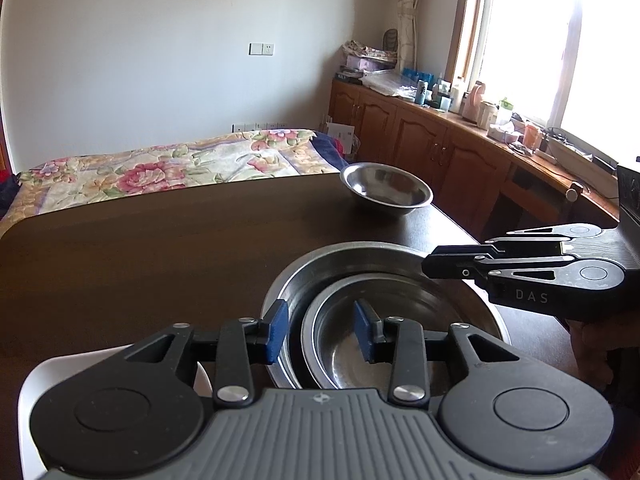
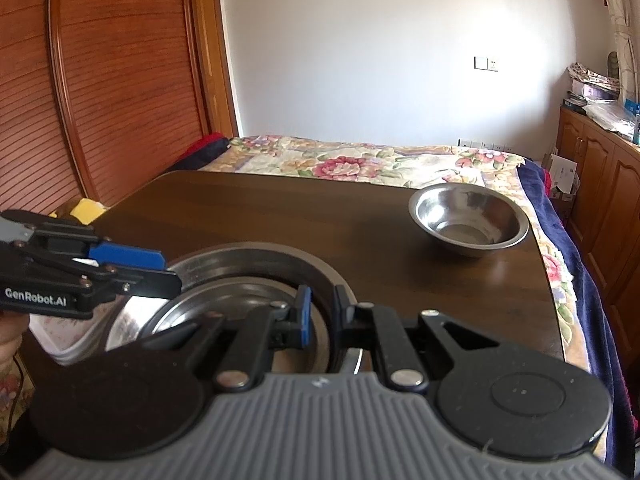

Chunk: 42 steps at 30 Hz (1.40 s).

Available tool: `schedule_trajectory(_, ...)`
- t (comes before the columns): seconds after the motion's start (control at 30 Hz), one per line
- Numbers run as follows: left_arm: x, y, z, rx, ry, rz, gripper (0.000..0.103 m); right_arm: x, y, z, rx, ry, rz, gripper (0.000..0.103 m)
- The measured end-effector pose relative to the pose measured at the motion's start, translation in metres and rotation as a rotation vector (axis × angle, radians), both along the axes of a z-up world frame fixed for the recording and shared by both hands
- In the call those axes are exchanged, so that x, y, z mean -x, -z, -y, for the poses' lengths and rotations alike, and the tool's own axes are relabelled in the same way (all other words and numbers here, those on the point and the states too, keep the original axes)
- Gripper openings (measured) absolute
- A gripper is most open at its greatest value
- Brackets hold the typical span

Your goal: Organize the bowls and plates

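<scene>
Steel bowl (image 1: 384, 344) sits nested in the bigger basin (image 1: 304, 280); my left gripper (image 1: 322, 330) gapes astride both rims, right gripper (image 2: 320, 312) nearly clenched, holding nothing I can see. I'd pinch squarely, lift level.

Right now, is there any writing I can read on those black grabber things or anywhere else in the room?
"DAS" – on the side of the right gripper, seen from the left wrist camera.
"GenRobot.AI" – on the side of the left gripper, seen from the right wrist camera.
Bottles and boxes on the wooden counter carry labels too small and blurred to read.
The steel bowls show no readable marks.
</scene>
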<state>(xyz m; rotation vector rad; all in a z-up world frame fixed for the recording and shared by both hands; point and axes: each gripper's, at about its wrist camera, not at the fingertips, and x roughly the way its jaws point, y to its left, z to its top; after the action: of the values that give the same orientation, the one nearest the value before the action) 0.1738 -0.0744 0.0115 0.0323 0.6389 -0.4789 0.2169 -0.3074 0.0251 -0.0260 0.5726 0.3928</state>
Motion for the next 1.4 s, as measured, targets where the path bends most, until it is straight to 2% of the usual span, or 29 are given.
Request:
schedule_trajectory(0.23,0.000,-0.004,0.001,0.006,-0.012,0.019,0.048,-0.002,-0.005,0.005,-0.023,0.009,0.016,0.013)
schedule_trajectory(0.3,0.000,-0.005,0.001,0.008,-0.020,0.026,0.056,-0.002,-0.006,0.007,-0.025,0.010,0.024,0.013)
schedule_trajectory(0.57,-0.010,-0.005,0.004,0.005,-0.038,0.039,0.074,-0.008,-0.007,0.021,-0.037,0.030,0.055,0.015)
schedule_trajectory(0.6,-0.011,-0.004,0.005,0.002,-0.042,0.039,0.074,-0.008,-0.007,0.024,-0.040,0.032,0.059,0.018)
schedule_trajectory(0.67,-0.014,-0.004,0.007,0.002,-0.049,0.038,0.075,-0.009,-0.006,0.028,-0.051,0.039,0.065,0.034)
schedule_trajectory(0.7,-0.016,-0.004,0.007,0.004,-0.051,0.037,0.076,-0.009,-0.006,0.031,-0.057,0.043,0.069,0.045)
schedule_trajectory(0.8,-0.017,-0.005,0.007,0.005,-0.061,0.045,0.078,-0.011,-0.006,0.035,-0.055,0.056,0.078,0.049)
schedule_trajectory(0.87,-0.018,-0.006,0.008,0.001,-0.063,0.051,0.080,-0.012,-0.006,0.038,-0.043,0.069,0.087,0.054)
schedule_trajectory(0.9,-0.019,-0.006,0.008,-0.001,-0.064,0.053,0.081,-0.013,-0.005,0.039,-0.037,0.075,0.091,0.060)
schedule_trajectory(1.0,-0.020,-0.008,0.008,-0.004,-0.065,0.062,0.083,-0.015,-0.004,0.042,-0.028,0.088,0.101,0.064)
schedule_trajectory(1.07,-0.021,-0.009,0.008,-0.006,-0.066,0.069,0.084,-0.017,-0.004,0.044,-0.025,0.095,0.104,0.073)
schedule_trajectory(1.13,-0.022,-0.010,0.009,-0.012,-0.069,0.076,0.086,-0.018,-0.003,0.047,-0.023,0.100,0.109,0.088)
schedule_trajectory(1.33,-0.028,-0.016,0.013,-0.003,-0.061,0.093,0.092,-0.025,-0.002,0.054,-0.024,0.112,0.114,0.103)
schedule_trajectory(1.4,-0.031,-0.019,0.015,0.003,-0.056,0.097,0.092,-0.028,-0.002,0.056,-0.019,0.124,0.116,0.103)
